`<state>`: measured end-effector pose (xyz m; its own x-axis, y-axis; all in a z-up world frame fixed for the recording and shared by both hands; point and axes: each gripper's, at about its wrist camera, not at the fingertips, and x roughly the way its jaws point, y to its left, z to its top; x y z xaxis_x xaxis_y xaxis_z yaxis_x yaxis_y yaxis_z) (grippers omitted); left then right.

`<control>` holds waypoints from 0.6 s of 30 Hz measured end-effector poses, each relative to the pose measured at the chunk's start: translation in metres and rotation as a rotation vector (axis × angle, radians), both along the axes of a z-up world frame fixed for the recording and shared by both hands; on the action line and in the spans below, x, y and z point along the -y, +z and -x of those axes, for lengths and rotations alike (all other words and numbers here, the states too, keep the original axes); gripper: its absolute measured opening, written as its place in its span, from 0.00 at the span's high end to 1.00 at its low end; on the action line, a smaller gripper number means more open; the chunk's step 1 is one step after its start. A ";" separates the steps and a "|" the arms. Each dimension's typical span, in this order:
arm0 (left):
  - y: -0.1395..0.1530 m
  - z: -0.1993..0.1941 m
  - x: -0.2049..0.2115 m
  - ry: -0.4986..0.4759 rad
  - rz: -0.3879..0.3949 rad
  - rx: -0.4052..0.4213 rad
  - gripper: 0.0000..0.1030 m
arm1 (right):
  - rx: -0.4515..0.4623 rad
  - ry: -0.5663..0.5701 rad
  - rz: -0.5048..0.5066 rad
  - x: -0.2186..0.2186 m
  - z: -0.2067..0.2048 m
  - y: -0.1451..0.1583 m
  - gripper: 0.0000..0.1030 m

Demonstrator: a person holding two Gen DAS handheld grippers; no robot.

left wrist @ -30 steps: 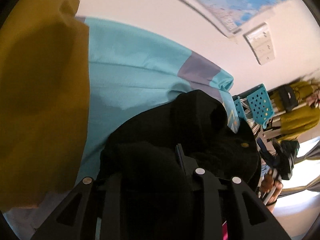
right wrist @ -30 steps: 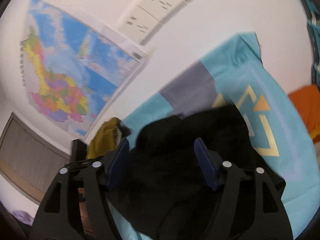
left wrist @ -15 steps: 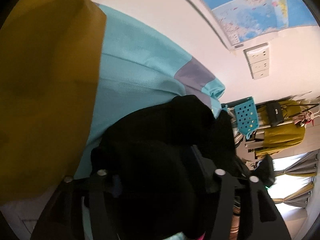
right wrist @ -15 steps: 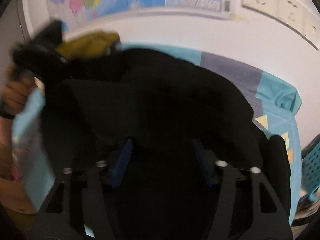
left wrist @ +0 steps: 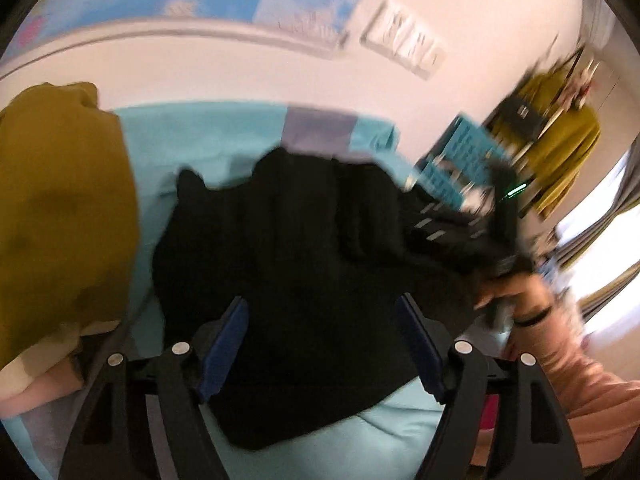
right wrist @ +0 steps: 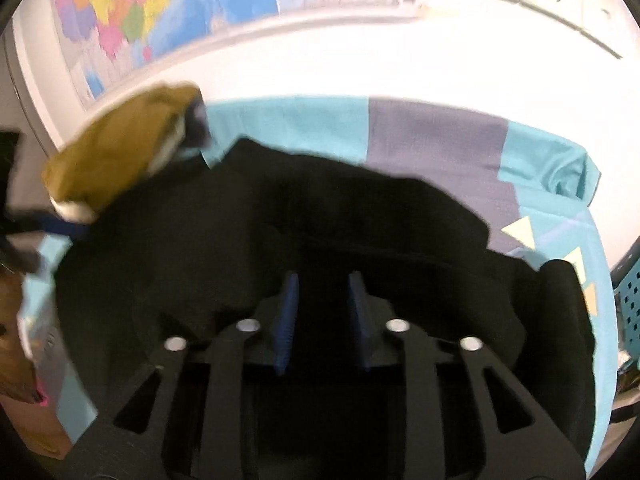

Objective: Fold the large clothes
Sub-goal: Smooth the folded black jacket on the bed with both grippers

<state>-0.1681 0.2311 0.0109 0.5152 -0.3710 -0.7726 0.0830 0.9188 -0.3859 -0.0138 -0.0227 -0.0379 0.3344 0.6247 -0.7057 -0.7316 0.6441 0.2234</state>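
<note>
- black garment (left wrist: 304,264) is lying bunched up on the teal sheet (left wrist: 208,140), mustard cloth (left wrist: 60,208) just beside it
- left tool (left wrist: 320,344) is wide and opening, nothing pinched
- right tool (right wrist: 320,312) narrow, cannot tell if it's got fabric

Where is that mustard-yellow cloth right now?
The mustard-yellow cloth lies at the left of both views on the turquoise sheet, just left of the black garment, below the wall map.

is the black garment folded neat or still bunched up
Bunched: the black garment lies in rumpled, uneven layers on the turquoise sheet.
</note>
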 end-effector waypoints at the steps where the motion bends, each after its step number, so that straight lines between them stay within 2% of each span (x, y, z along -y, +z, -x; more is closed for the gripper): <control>1: -0.006 -0.007 0.004 0.005 -0.018 -0.022 0.30 | 0.012 -0.007 -0.019 0.008 0.002 0.007 0.60; 4: -0.022 -0.025 0.011 0.024 -0.073 -0.051 0.30 | 0.070 -0.031 -0.020 0.028 0.007 0.025 0.45; 5: -0.028 -0.029 0.009 0.038 -0.069 -0.066 0.30 | 0.088 -0.056 0.007 0.036 0.006 0.029 0.33; 6: -0.031 -0.031 0.007 0.044 -0.067 -0.072 0.30 | 0.097 -0.070 0.032 0.040 0.004 0.029 0.27; 8: -0.038 -0.038 0.008 0.066 -0.109 -0.079 0.30 | 0.054 -0.076 0.089 0.046 -0.005 0.020 0.27; 10: -0.045 -0.042 0.007 0.088 -0.137 -0.102 0.36 | -0.028 -0.051 0.130 0.042 -0.016 0.001 0.30; 11: -0.047 -0.042 0.006 0.098 -0.143 -0.110 0.38 | -0.046 -0.044 0.146 0.041 -0.017 -0.006 0.42; 12: -0.048 -0.041 0.005 0.111 -0.149 -0.116 0.41 | -0.055 -0.036 0.162 0.037 -0.016 -0.013 0.68; 13: -0.049 -0.040 0.004 0.118 -0.158 -0.112 0.45 | -0.047 -0.020 0.174 0.035 -0.016 -0.020 0.83; 14: -0.048 -0.038 0.002 0.125 -0.167 -0.107 0.47 | -0.021 -0.014 0.180 0.035 -0.015 -0.021 0.94; 16: -0.050 -0.032 -0.004 0.138 -0.185 -0.104 0.57 | 0.019 -0.039 0.139 0.041 -0.014 -0.013 0.98; 18: -0.052 -0.027 -0.012 0.154 -0.173 -0.107 0.58 | 0.063 -0.092 0.073 0.056 -0.015 0.005 0.98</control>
<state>-0.1407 0.2427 -0.0406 0.4670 -0.1517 -0.8711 -0.0960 0.9706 -0.2205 0.0013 -0.0782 -0.0334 0.4325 0.5375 -0.7239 -0.6801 0.7216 0.1295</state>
